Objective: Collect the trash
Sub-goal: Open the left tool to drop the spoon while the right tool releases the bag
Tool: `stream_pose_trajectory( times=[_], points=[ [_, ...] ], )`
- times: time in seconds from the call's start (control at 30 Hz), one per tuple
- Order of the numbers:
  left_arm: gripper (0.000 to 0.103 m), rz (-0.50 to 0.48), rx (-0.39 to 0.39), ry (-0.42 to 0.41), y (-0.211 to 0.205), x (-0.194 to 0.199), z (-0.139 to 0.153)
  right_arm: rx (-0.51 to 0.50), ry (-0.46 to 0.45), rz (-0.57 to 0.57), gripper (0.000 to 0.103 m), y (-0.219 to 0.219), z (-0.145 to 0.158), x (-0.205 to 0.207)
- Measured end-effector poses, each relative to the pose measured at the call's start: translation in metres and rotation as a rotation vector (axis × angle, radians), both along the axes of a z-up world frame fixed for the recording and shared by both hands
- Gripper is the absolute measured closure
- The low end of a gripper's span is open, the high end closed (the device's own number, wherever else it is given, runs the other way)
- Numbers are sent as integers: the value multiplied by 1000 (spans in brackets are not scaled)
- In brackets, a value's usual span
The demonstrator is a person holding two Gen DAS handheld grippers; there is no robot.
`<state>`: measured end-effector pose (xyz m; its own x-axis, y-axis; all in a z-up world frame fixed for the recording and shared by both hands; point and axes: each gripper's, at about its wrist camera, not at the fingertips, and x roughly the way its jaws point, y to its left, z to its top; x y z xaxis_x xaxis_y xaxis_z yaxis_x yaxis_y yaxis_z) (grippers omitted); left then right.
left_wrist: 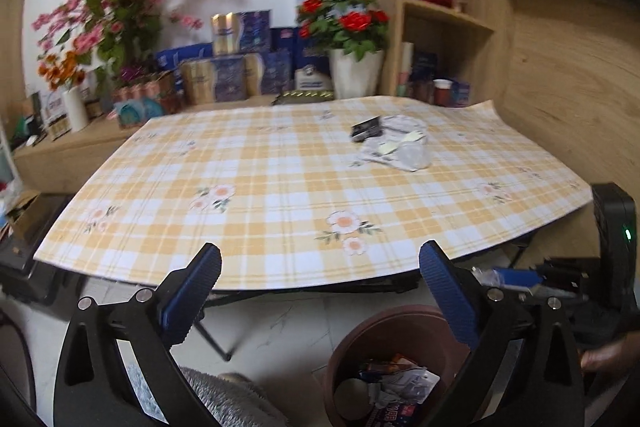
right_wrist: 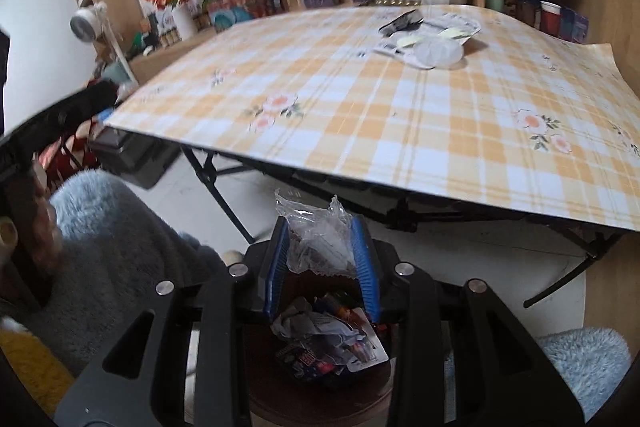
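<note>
The right gripper (right_wrist: 325,259) is clenched on a crumpled clear plastic wrapper (right_wrist: 316,239), whose crinkled top sticks up past the blue pads (right_wrist: 362,259). Directly below and just beyond the fingertips sits the brown bin (right_wrist: 320,387), already holding a heap of printed packets and paper. The step in hand looks like the drop: the wrapper hangs over the bin's mouth, so the person would do well to spread the fingers only once the tips are centred over the opening, and low enough that the light film does not drift onto the floor or cling to a pad. A small shake may be needed if it sticks.

The left gripper (left_wrist: 320,291) is released, its fingers spread wide with nothing between them; the same brown bin (left_wrist: 344,347) lies below its right finger.

Ahead of both tools stretches the checked tablecloth (left_wrist: 260,179). At its far right part, well apart from either gripper, the remaining trash waits: a dark packet (left_wrist: 366,128) touching a pile of pale wrappers (left_wrist: 400,145). The free left tool seems best placed to reach for it next. Beyond the table stand a red flower pot (left_wrist: 354,75) and stacked blue boxes (left_wrist: 232,71).
</note>
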<state>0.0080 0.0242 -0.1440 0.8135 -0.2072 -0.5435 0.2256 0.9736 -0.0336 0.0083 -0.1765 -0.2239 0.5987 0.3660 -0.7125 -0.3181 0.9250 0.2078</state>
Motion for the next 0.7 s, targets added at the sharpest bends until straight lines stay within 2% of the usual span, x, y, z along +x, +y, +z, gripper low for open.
stream_pose_trajectory(
  times=[0.13,0.3,0.37,0.43,0.47,0.53,0.7],
  points=[
    [6,20,-55,33,11,7,-4,-53,19,47,67,16,-12,0],
    [6,45,-75,69,16,13,-10,-79,38,78,65,24,-19,-1],
    [6,46,-78,73,16,13,-11,-92,38,76,56,25,-20,-1],
    [6,47,-82,73,17,13,-11,-101,28,65,40,25,-19,-1],
    [6,48,-83,74,17,13,-11,-105,22,59,37,24,-18,-1],
    [6,51,-87,77,18,13,-11,-113,9,41,21,23,-17,-2],
    [6,61,-101,80,20,13,-11,-114,-44,-25,7,14,-8,-2]
  ],
)
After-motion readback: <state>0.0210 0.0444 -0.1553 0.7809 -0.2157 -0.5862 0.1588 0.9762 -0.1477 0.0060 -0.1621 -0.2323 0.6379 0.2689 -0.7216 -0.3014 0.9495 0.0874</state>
